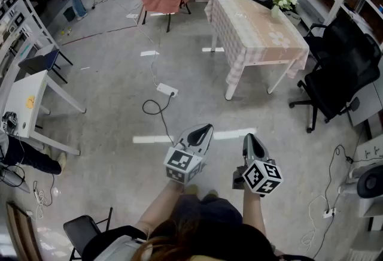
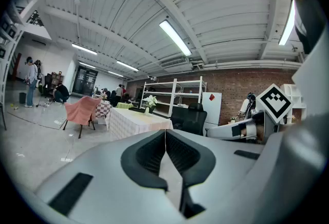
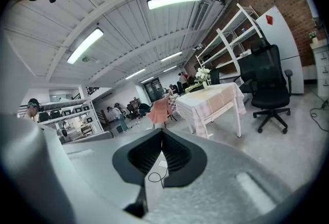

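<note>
Grey workshop floor [image 1: 102, 92] below — hold left gripper [image 1: 205, 129] and right gripper [image 1: 249, 137], jaws pressed together on nothing, level and clear of power-strip cable [image 1: 157, 107].

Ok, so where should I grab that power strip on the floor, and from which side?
Probably the middle of the power strip, from straight above, jaws across its narrow width. It lies flat on the floor, so its top and long sides look free, and a black cable leaves one end, so stay clear of that.
</note>
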The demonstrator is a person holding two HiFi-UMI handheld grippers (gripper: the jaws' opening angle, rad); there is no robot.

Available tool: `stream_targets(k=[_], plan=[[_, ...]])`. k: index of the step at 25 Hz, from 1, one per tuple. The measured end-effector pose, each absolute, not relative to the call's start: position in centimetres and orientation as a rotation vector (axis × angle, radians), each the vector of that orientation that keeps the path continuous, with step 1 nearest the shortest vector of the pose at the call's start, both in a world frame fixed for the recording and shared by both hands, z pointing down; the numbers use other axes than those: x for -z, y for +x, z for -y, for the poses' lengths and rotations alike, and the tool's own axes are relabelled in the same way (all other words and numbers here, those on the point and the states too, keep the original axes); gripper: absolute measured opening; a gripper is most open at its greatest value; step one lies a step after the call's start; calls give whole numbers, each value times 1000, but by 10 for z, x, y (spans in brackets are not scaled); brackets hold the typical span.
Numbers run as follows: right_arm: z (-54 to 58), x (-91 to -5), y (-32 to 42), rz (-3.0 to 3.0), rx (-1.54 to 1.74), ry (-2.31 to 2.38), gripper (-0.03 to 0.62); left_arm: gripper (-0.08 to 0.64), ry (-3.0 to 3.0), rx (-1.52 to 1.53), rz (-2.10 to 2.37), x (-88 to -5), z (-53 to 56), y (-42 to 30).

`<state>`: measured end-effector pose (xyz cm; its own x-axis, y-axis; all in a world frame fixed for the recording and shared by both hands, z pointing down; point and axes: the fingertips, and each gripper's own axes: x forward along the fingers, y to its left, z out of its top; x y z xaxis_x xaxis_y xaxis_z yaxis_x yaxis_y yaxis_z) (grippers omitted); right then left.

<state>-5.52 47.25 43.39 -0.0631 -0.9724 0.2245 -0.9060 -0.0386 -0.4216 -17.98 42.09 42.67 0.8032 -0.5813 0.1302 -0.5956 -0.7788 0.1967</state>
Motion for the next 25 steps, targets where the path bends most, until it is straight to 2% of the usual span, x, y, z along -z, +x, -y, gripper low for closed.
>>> stream_targets(k=[25], plan=[[-456,-451,-97,-1976,720,-2046,5,11,2783,-111,949,-433,-401,-229]])
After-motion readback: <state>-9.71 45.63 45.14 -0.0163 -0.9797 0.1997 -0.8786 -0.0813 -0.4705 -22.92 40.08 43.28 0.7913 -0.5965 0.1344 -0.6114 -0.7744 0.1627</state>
